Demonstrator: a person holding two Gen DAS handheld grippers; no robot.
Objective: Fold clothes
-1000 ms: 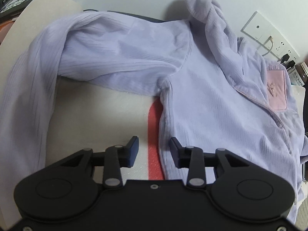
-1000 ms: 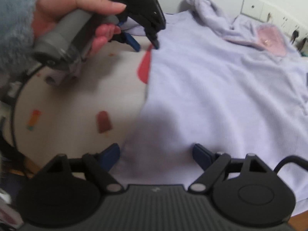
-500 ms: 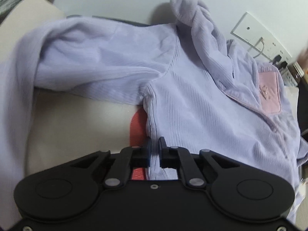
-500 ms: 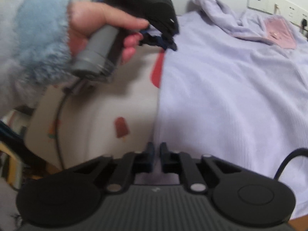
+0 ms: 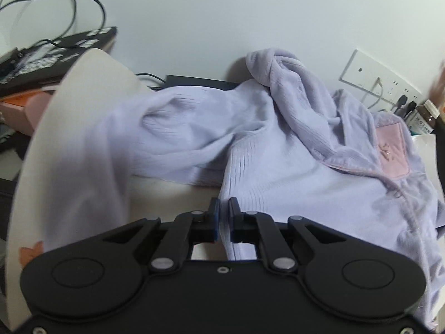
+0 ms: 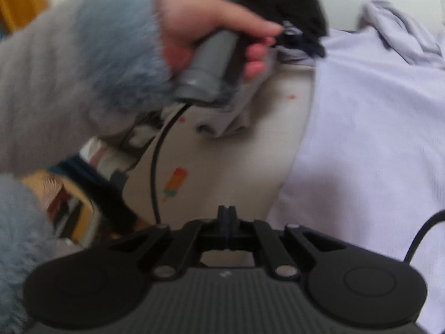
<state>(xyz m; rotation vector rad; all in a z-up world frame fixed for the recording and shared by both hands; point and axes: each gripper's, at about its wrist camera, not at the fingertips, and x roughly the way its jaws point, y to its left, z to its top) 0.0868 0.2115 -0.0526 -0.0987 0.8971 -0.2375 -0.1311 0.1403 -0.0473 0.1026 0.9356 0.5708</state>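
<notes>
Left wrist view: lilac hooded sweatshirt (image 5: 292, 167) lies spread on a cream round table (image 5: 91, 83), hood bunched against the wall behind it. Left gripper (image 5: 224, 217) is clenched on the garment's side edge, below the armpit; a strip of fabric runs down between the jaws. The sleeve (image 5: 172, 128) on this side trails across the table and over its rim. A pink patch (image 5: 392, 150) sits on the chest, on the far side of the hood from the sleeve. Fabric looks ribbed, soft and light; judged to drape and sag rather than hold a crease, so edge or seam grips suit it best.

Around the sweatshirt: wall socket plate (image 5: 375, 80) with plugged cables, just beyond the patch; a bottle (image 5: 425, 117) beside that. Dark boxes (image 5: 55, 53) and loose cable lie beyond the table, past the sleeve. A dragged sleeve could snag there.

Right wrist view (blurred): right gripper (image 6: 226, 217) is pressed shut at the sweatshirt's lower edge; whether cloth is pinched, cannot tell. Further up the same edge, a hand (image 6: 211, 33) in a fluffy blue cuff (image 6: 111, 50) works the other tool's handle. An ice-lolly print (image 6: 173, 183) marks the bare tabletop beside the sweatshirt.
</notes>
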